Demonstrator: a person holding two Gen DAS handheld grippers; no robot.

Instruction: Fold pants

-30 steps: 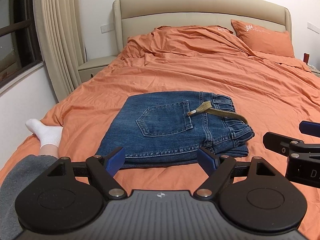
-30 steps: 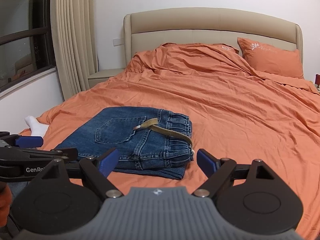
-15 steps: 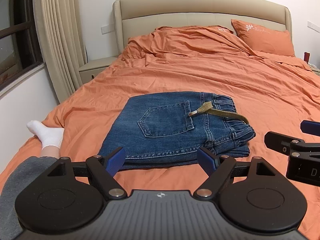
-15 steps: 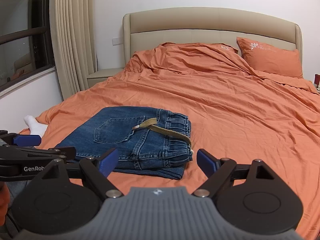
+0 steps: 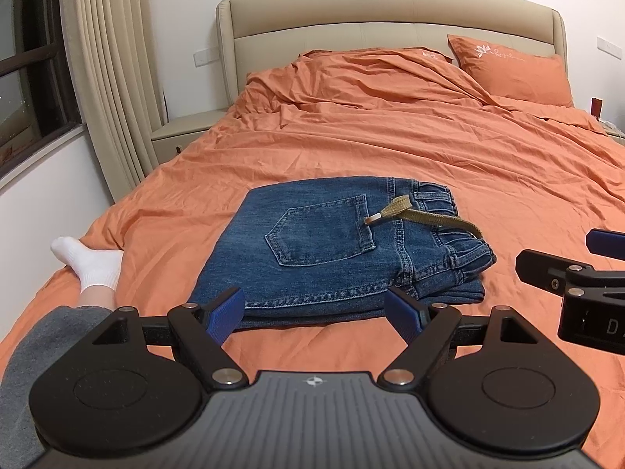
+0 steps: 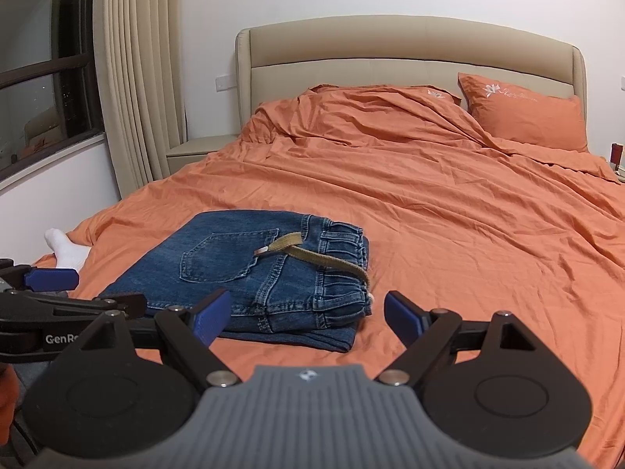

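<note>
The blue denim pants lie folded in a flat rectangle on the orange bed, back pocket up, with an olive drawstring across the waistband. They also show in the right wrist view. My left gripper is open and empty, held just short of the pants' near edge. My right gripper is open and empty, near the pants' waistband corner. Each gripper shows at the edge of the other's view.
The orange bed sheet spreads rumpled to a beige headboard and an orange pillow. A person's leg in a white sock rests at the left bed edge. A nightstand and curtain stand at the left.
Both grippers have drawn back and shifted slightly; the folded pants have not moved. Both stay open.
</note>
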